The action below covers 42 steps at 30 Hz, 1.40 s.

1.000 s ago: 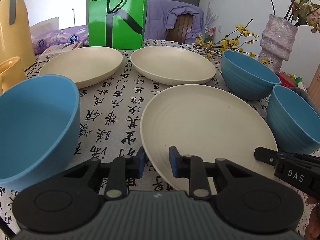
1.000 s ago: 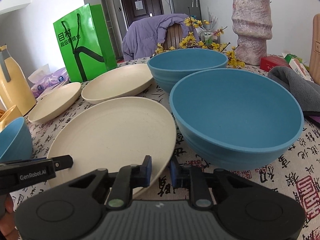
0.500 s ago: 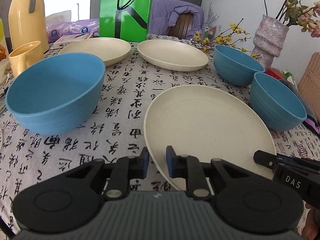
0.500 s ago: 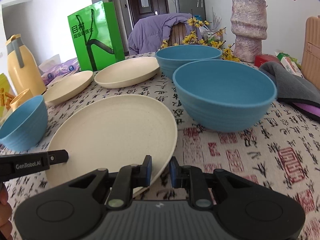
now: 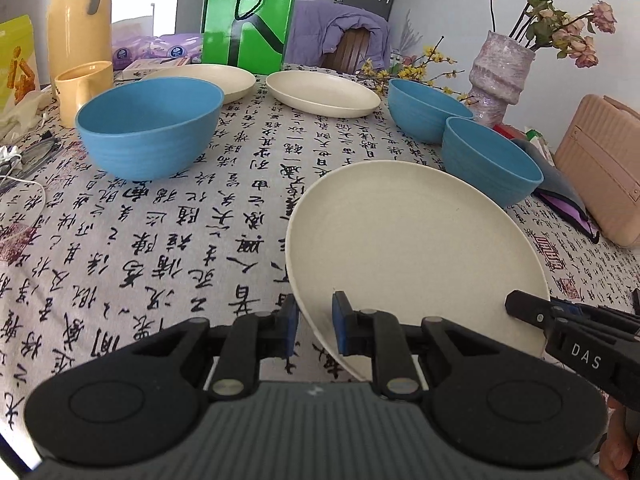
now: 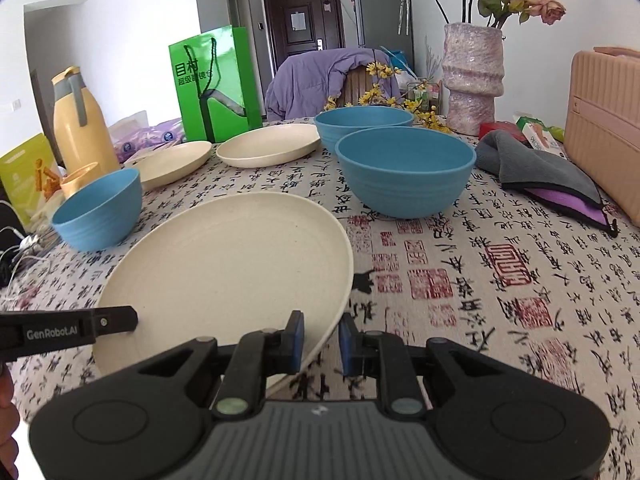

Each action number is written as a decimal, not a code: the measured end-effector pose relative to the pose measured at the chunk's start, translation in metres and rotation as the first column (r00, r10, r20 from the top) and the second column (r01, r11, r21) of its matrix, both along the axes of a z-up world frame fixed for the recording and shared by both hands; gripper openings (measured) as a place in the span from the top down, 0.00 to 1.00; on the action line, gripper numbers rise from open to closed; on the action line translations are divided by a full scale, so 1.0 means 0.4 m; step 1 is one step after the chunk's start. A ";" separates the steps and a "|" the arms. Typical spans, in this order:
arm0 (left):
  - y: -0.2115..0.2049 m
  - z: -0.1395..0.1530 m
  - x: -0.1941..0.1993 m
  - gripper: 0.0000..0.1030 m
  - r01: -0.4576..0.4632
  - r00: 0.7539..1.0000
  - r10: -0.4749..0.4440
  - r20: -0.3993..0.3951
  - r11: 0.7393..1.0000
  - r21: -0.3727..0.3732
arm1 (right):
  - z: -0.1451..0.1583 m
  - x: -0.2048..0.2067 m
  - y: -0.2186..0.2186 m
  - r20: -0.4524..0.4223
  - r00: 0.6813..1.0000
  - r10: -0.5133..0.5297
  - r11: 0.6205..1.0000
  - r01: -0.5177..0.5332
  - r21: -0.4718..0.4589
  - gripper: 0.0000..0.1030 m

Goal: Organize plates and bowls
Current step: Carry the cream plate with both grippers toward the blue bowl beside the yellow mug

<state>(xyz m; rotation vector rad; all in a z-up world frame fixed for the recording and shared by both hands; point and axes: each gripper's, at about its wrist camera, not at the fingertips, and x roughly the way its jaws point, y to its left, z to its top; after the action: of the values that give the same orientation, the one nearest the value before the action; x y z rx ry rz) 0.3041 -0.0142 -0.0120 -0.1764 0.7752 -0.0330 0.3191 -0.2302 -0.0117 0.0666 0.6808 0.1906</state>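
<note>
Plates and bowls are spread over the printed tablecloth (image 5: 168, 240), and you have one cream plate (image 5: 408, 240) gripped from both sides. Going from the left in the left wrist view: a lone blue bowl (image 5: 150, 128) sits by the yellow mug (image 5: 82, 90), two more cream plates (image 5: 320, 92) lie side by side at the far edge before the green bag (image 5: 248, 12), and two blue bowls (image 5: 488, 164) stand touching near the vase (image 5: 498, 76).

Your left gripper (image 5: 314, 326) pinches the plate's near-left rim, one pad under and one on top. Your right gripper (image 6: 320, 338) clamps the near-right rim in the same way. Both jaws stand almost closed on that thin edge.

I judge you are in the carrying step: the plate looks raised off the cloth at its near edge, though I cannot tell whether its far edge is clear. It is round, so it has no long axis; its face points up and tilts slightly away from you.

Next, you probably need to bring it over one of the far plates and lower it level to stack. Keep both grips even, or the plate may twist and slip.
</note>
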 end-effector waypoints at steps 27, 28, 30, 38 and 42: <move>0.240 -0.022 -0.103 0.82 -0.160 0.987 0.160 -0.005 0.987 0.013 | -0.019 -0.031 0.243 -0.018 0.987 0.157 0.987 -0.157 -0.022 0.83; 0.256 -0.023 -0.105 0.82 -0.169 0.986 0.169 -0.006 0.985 0.015 | -0.021 -0.029 0.261 -0.021 0.986 0.166 0.986 -0.167 -0.022 0.82; 0.288 -0.026 -0.110 0.82 -0.188 0.982 0.188 -0.010 0.982 0.014 | -0.025 -0.023 0.296 -0.027 0.982 0.187 0.982 -0.188 -0.022 0.82; 0.402 -0.029 -0.125 0.82 -0.251 0.968 0.252 -0.015 0.968 0.022 | -0.031 -0.007 0.429 -0.036 0.965 0.258 0.965 -0.259 -0.024 0.82; 0.441 -0.026 -0.126 0.82 -0.269 0.963 0.270 -0.011 0.963 0.031 | -0.034 -0.002 0.473 -0.042 0.959 0.280 0.960 -0.280 -0.017 0.82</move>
<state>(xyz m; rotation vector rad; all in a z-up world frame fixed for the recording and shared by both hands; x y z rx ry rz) 0.2538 0.1622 -0.0224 -0.2537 0.7605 0.2380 0.3184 -0.0409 -0.0255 -0.0492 0.7299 0.4550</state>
